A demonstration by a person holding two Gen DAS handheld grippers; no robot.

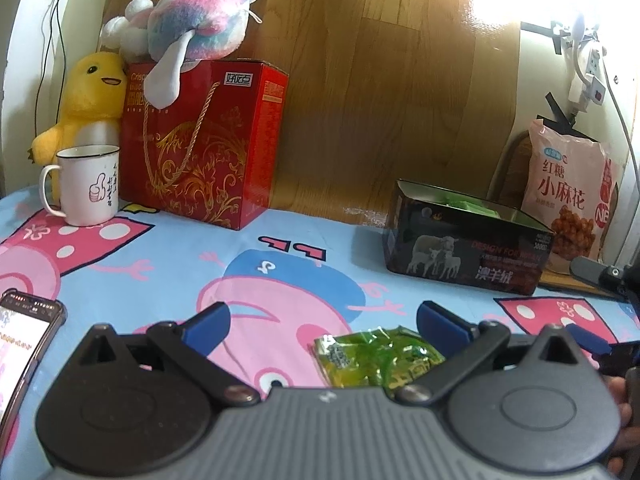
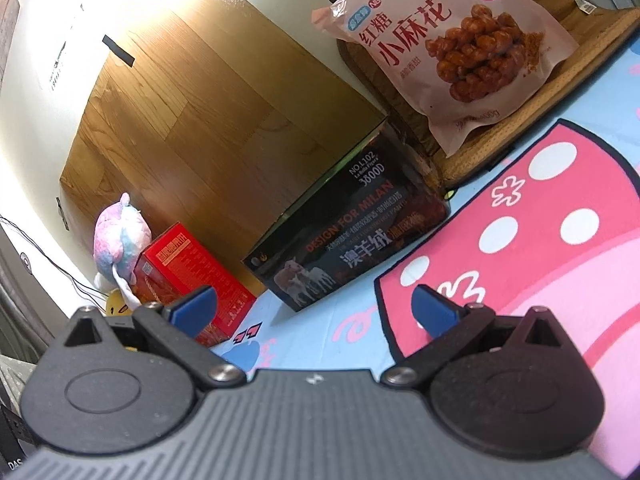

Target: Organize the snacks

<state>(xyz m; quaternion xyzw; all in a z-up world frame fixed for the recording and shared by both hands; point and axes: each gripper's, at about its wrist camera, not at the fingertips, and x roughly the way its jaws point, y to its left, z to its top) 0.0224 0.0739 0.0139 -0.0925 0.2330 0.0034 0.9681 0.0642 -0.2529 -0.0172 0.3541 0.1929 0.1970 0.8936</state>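
Note:
A small green snack packet [image 1: 376, 356] lies on the cartoon bedsheet [image 1: 168, 256], just inside my left gripper [image 1: 322, 320], close to its right finger. The left gripper is open and holds nothing. A black open-top box [image 1: 464, 246] with green packets inside stands at the right; it also shows in the right wrist view [image 2: 348, 236]. A pink bag of fried dough twists [image 1: 568, 196] leans behind it on a wooden board, and shows in the right wrist view [image 2: 452, 48]. My right gripper [image 2: 316, 308] is open and empty, above the sheet before the box.
A red gift box [image 1: 200, 140] with plush toys [image 1: 188, 20] on top stands at the back left, with a yellow plush [image 1: 88, 104] and a white mug [image 1: 86, 186]. A phone [image 1: 24, 340] lies at the left edge. A wooden panel [image 1: 360, 80] backs the scene.

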